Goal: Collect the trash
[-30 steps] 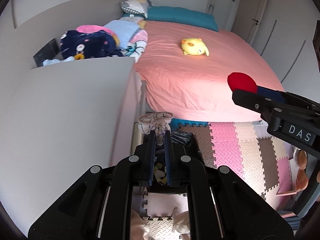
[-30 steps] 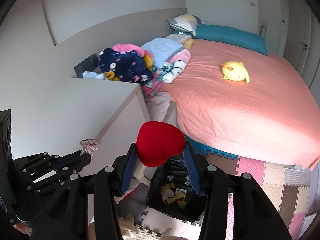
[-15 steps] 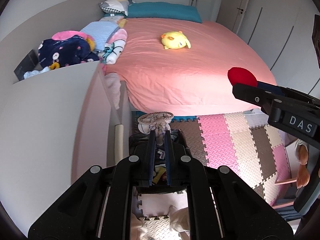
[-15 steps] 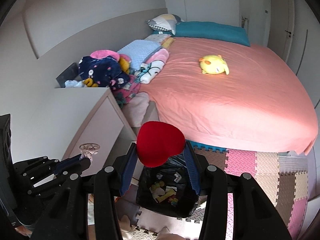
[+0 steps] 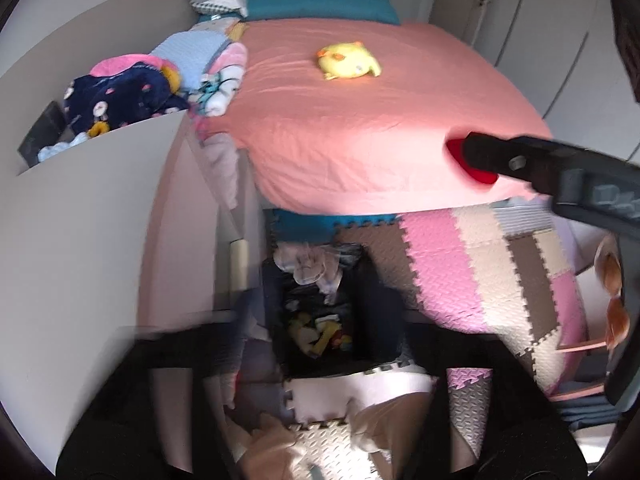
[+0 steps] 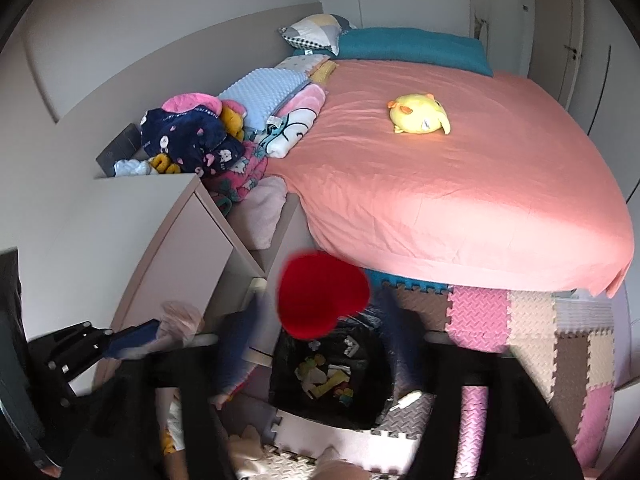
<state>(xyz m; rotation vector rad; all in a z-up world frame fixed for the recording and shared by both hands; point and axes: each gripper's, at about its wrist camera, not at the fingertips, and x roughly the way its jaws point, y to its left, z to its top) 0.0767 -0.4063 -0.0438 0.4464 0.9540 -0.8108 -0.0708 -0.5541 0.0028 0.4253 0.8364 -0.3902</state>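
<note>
Our left gripper (image 5: 316, 308) is opening its jaws right now, and they look smeared from moving fast. Between them hangs a crumpled pale wrapper (image 5: 310, 270), and the jaws no longer squeeze it. Right below it sits the black trash bag (image 5: 376, 300), with yellow and white scraps already inside.

Our right gripper (image 6: 320, 320) is opening its jaws too, and they are blurry as well. A red heart-shaped thing (image 6: 322, 300) sits between them, up near the tips. We cannot tell for sure if a jaw is touching it, but the jaws stand wide on both sides of it. The same trash bag (image 6: 368, 408) lies just under and ahead of this gripper, with its mouth open.

Off to the side of the right gripper we see the left one (image 6: 132, 338), with the pale wrapper (image 6: 180, 318) at its tip. From the left gripper's view, the right gripper (image 5: 476, 158) reaches in from the side, and the red heart (image 5: 474, 170) peeks out at its end.

Ahead of both grippers is a big bed with a pink sheet (image 6: 460, 168). A yellow plush toy (image 6: 418, 118) lies on it. Foam puzzle mats (image 5: 492, 272) in pink, cream and brown cover the floor beside the bag. A white cabinet (image 6: 108, 216) stands next to the bed, with soft toys and blankets (image 6: 192, 140) piled behind it.
</note>
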